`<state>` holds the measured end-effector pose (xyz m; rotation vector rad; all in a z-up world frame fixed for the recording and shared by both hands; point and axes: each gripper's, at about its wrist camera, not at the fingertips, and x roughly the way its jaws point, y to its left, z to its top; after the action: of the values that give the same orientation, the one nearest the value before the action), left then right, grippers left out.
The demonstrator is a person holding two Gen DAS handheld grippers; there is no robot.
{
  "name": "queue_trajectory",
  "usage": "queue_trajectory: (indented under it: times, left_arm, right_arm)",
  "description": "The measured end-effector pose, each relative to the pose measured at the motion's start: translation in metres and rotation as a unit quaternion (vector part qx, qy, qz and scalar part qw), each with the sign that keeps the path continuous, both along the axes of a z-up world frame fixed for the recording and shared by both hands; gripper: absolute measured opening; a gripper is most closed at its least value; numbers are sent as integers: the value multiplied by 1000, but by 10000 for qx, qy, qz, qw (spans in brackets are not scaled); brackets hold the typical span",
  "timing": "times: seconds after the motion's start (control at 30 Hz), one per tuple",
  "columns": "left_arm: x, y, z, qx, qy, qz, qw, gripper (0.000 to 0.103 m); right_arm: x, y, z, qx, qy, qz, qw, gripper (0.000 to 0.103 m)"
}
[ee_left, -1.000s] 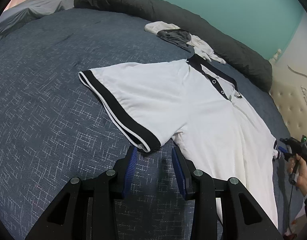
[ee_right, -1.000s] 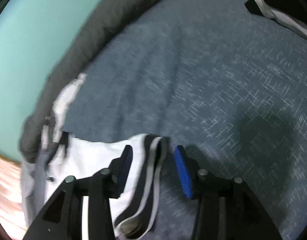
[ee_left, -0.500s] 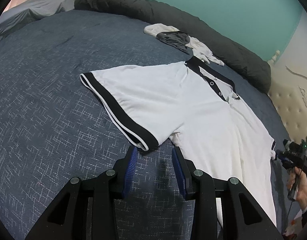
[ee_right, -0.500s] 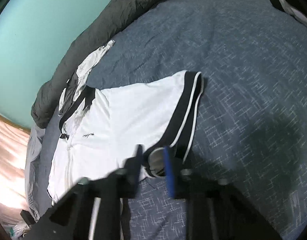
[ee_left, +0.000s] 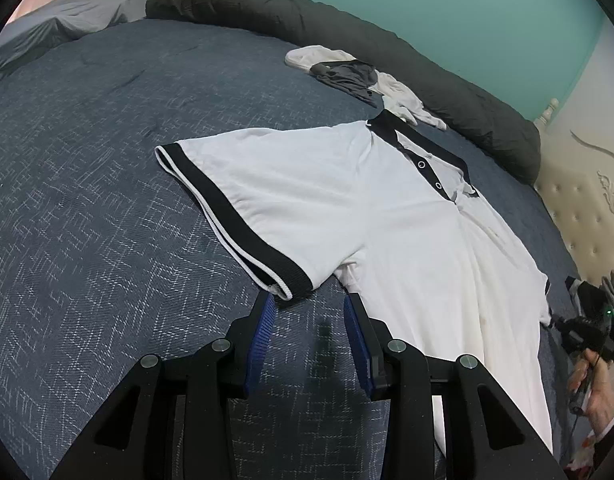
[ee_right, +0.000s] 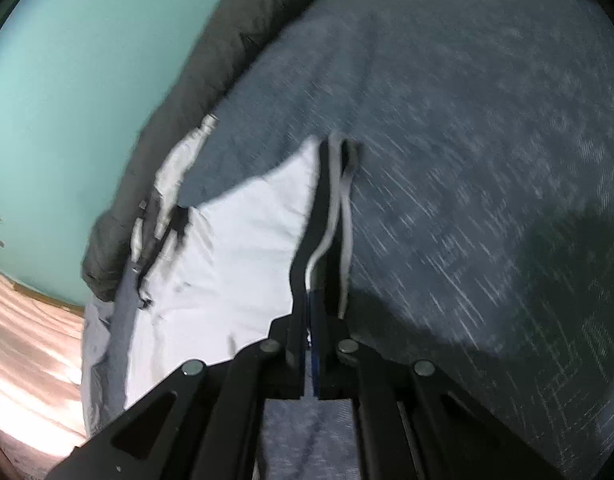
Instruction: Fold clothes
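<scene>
A white polo shirt (ee_left: 347,208) with black collar and black sleeve bands lies spread face up on the blue bed cover. My left gripper (ee_left: 309,308) is open, its blue pads just short of the near sleeve's black cuff (ee_left: 283,276). In the right wrist view my right gripper (ee_right: 313,296) is shut on the other sleeve's black-and-white cuff (ee_right: 331,216), which is lifted off the cover; that view is blurred. From the left wrist view the right gripper (ee_left: 555,322) shows at the far sleeve, held by a person's hand (ee_left: 591,380).
A small heap of white and grey clothes (ee_left: 355,76) lies beyond the collar. A rolled dark grey duvet (ee_left: 347,40) runs along the teal wall. A cream tufted headboard (ee_left: 587,216) stands at the right. Blue bed cover (ee_left: 87,200) spreads to the left.
My right gripper closed on the far sleeve's cuff and lifted it; one second ago it stood open around it. The left gripper stayed open by the near cuff.
</scene>
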<state>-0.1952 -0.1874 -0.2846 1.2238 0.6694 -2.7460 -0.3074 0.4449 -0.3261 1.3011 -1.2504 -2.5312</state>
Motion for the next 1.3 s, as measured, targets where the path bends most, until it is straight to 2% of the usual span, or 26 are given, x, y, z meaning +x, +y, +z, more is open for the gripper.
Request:
queue_trajectory:
  times: [0.1,0.2,0.33,0.47,0.7,0.83,1.0,1.1,1.3]
  left_arm:
    - [1,2,-1,-20,4,10,10000,39]
    - [0,1,-1,-20,1,18,10000,40]
    - [1,2,1,-19,16,-11,10000,40]
    - [2,3,6,-15,40,-54,10000,40]
    - [5,6,14,-7,83,-129,9999,40]
    - [8,13,24,-45,45,-232,9997,40]
    - [24,30,37,89,-104,-538,9985,40]
    - [39,44,45,44,-310,-846,9959,40]
    - [73,61,54,73,-542,-1144,9919,40]
  right_arm:
    - [0,2,-9,29,-235,-56,9997,1]
    - [-4,-2,-8,245,-295,38,9993,1]
    - [-10,-3,-6,244,-290,77,9993,2]
    - [-8,-4,0,160,-215,45,9996,6]
    - [3,-13,28,365,-289,241,9986,12]
    - [17,-28,48,302,-367,703,9964,34]
    - [47,-53,63,283,-563,1384,9884,35]
    - [65,-67,68,320,-707,1705,9823,35]
    - [107,-100,56,411,-1061,2247,9678,40]
